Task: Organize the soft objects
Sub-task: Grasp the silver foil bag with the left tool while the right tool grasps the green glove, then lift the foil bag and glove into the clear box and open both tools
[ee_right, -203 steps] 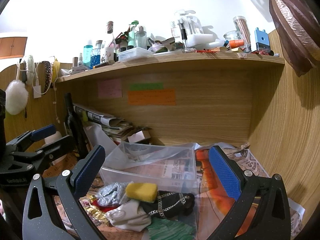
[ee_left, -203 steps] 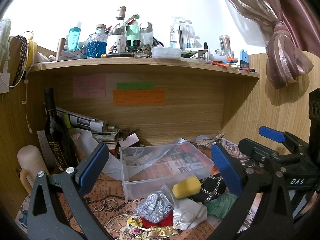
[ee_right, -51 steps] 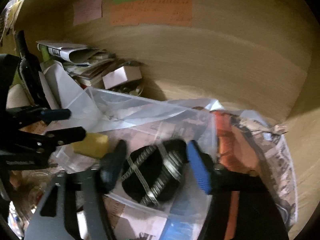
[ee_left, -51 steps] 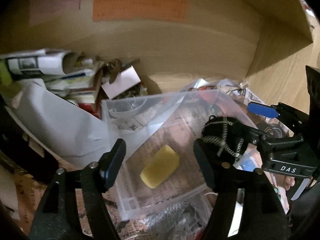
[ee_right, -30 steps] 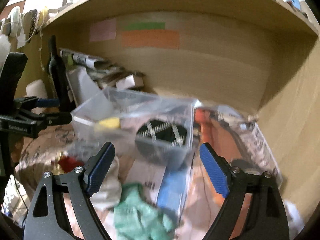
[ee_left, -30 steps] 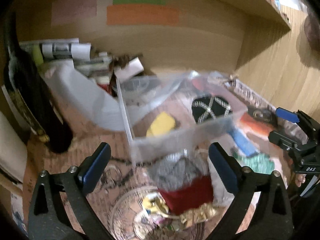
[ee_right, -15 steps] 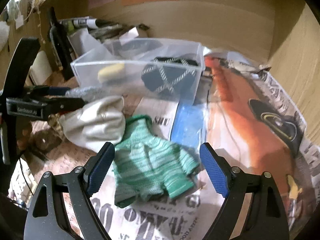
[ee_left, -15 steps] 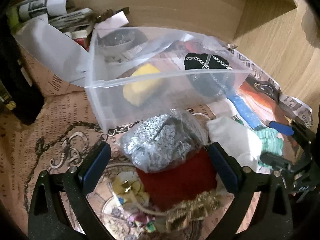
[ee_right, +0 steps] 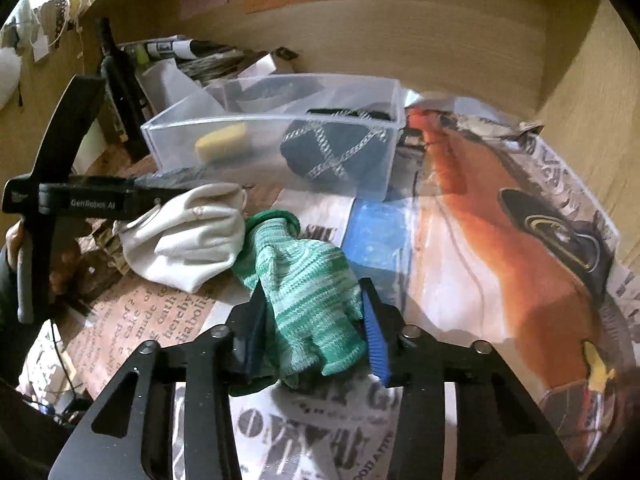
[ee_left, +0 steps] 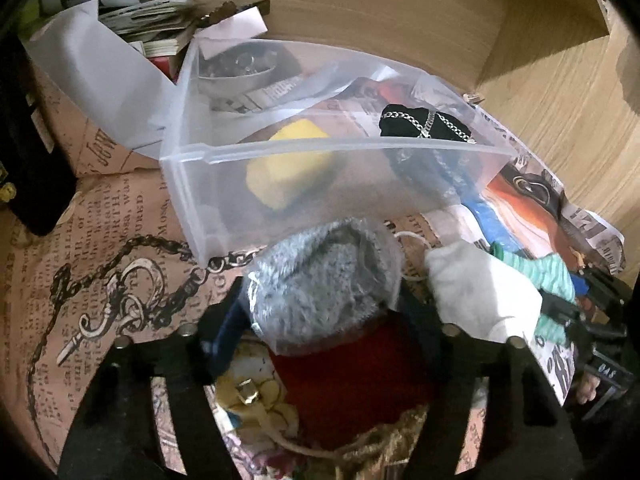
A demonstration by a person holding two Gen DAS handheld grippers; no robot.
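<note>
- Your left gripper (ee_left: 320, 312) is squeezing the fluffy gray thing in a clear bag (ee_left: 320, 280). One finger is pressing on each side of it.
- The gray thing is sitting on top of a red cloth (ee_left: 352, 376), just in front of the clear plastic box (ee_left: 200, 208).
- Your right gripper (ee_right: 310, 326) is closing around the green knit glove (ee_right: 304, 288). Its two blue pads (ee_right: 374, 344) are touching the glove on both sides, so it is holding the glove.
- The green glove is lying on the newspaper (ee_right: 500, 248), in front of the clear plastic box (ee_right: 372, 176), and it is touching the white cloth (ee_right: 188, 240) beside it.
- In the left wrist view, the white cloth (ee_left: 480, 292) is lying just to the right of the gray thing, with the green glove (ee_left: 548, 280) behind it.
- A yellow sponge (ee_left: 288, 164) and a black pouch with a silver chain (ee_left: 424, 128) are sitting inside the box, well apart from each other.
- From the right wrist view you are also seeing the sponge (ee_right: 220, 142) and the pouch (ee_right: 332, 152) through the box wall.
- A gold ribbon and some shiny bits (ee_left: 256, 400) are lying under and beside the red cloth.
- A dark bottle (ee_right: 120, 80) is standing to the left of the box.
</note>
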